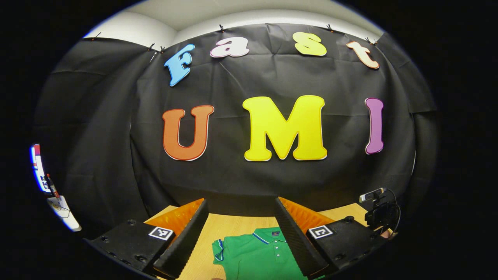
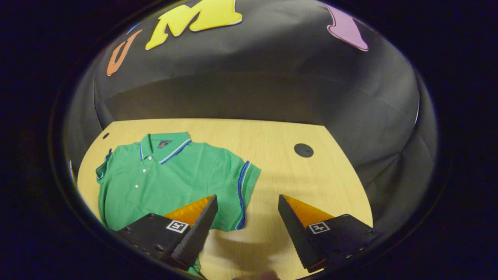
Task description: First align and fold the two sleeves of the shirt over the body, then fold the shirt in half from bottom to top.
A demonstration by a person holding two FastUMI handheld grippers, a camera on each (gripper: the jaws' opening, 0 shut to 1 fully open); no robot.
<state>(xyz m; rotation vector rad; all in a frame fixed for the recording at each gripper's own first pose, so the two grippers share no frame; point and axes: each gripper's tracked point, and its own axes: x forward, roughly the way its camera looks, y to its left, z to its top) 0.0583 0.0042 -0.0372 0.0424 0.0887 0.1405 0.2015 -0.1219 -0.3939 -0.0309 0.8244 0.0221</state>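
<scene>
A green shirt (image 2: 171,179) lies flat on the tabletop (image 2: 295,179), front side up, with its collar (image 2: 163,146) toward the far edge by the black cloth wall. Its long way runs from the far edge to the near edge. Both short sleeves are spread out to the sides and nothing is folded yet, so I think the first fold has not begun.

The right gripper (image 2: 246,208) hangs above the near part of the tabletop with its two fingers wide apart and nothing between them. In the right gripper view the sleeve with the blue stripe (image 2: 245,182) lies just past those fingers and a little to the left, very near. The other sleeve (image 2: 103,167) is far off at the shirt's other side.

The left gripper (image 1: 240,216) is held higher and looks mostly at the wall. Its fingers are wide apart too, holding nothing, and the collar end of the shirt (image 1: 256,252) lies below and between them.

I think the right gripper should take the striped sleeve first (it is the closer one) and lay it over the body.

There is a small black round spot (image 2: 303,150) on the tabletop, well away from the shirt, and I see no boxes or bowls
</scene>
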